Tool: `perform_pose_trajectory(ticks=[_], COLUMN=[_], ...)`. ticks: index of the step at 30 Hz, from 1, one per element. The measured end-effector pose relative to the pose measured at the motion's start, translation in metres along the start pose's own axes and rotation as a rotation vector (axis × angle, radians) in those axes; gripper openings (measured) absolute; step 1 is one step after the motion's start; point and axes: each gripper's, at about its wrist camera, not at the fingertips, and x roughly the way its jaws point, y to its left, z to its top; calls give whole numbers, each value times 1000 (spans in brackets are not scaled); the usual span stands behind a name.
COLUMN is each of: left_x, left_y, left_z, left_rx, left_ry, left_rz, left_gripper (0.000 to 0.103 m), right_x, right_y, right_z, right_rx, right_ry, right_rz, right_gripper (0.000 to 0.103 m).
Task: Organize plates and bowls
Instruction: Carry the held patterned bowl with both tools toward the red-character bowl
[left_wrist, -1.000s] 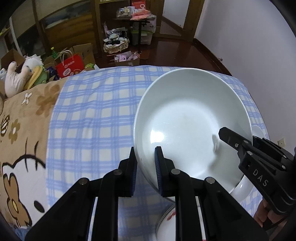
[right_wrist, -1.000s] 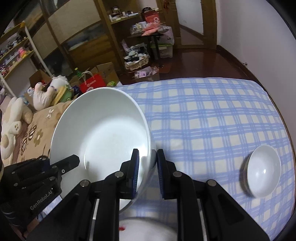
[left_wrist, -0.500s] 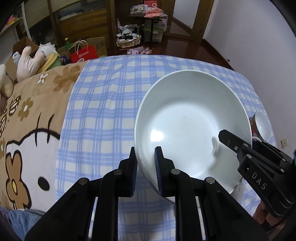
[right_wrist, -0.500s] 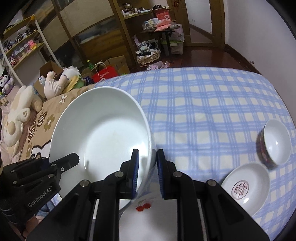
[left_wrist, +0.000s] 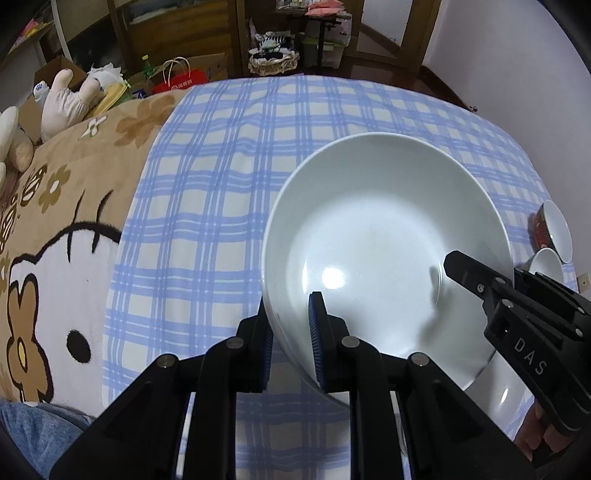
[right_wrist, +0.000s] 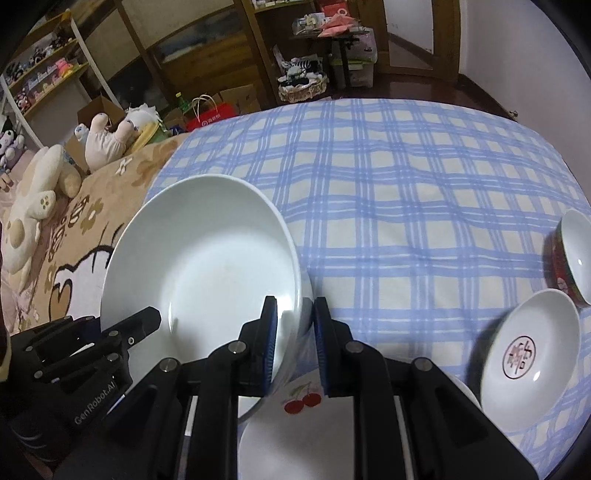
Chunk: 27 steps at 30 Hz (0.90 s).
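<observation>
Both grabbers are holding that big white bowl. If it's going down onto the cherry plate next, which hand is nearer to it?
Probably the right gripper: the cherry plate lies just below it, under that side of the big white bowl. The left gripper grips the opposite rim.

A large white ceramic bowl (right_wrist: 207, 266) sits between the left gripper (left_wrist: 290, 343) and right gripper (right_wrist: 295, 343), above a blue checked cloth (right_wrist: 388, 192). A cherry-printed plate (right_wrist: 295, 424) lies beneath the right gripper; a shallow white dish (right_wrist: 528, 354) and red-sided bowl (right_wrist: 569, 251) lie to its right.
</observation>
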Motion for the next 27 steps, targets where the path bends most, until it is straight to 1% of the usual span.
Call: perform_pose_trajectory(ticks=[6, 8, 12, 14, 16, 19, 23, 27], left_x=[12, 17, 37, 44, 43, 42, 44, 46], left_y=[6, 10, 18, 18, 15, 16, 18, 17], left_z=[4, 6, 0, -3, -2, -1, 1, 2], left_rx=[-19, -31, -57, -59, -51, -58, -65, -43], left_ry=[-4, 6, 91, 111, 104, 102, 104, 105], left_rz=[15, 15, -7, -1, 11, 0, -8, 0], left_gripper=[18, 18, 18, 18, 18, 18, 18, 18], right_x=[22, 29, 40, 44, 46, 47, 47, 46], right_y=[4, 5, 8, 10, 9, 5, 7, 3], right_z=[2, 3, 1, -2, -3, -3, -6, -6], right_rx=[-10, -11, -17, -24, -23, -1, -27, 19], right_ry=[27, 39, 63, 74, 73, 77, 76, 76], right_rz=[20, 21, 11, 4, 5, 25, 11, 28], right_gripper=[21, 21, 21, 22, 21, 22, 22, 23])
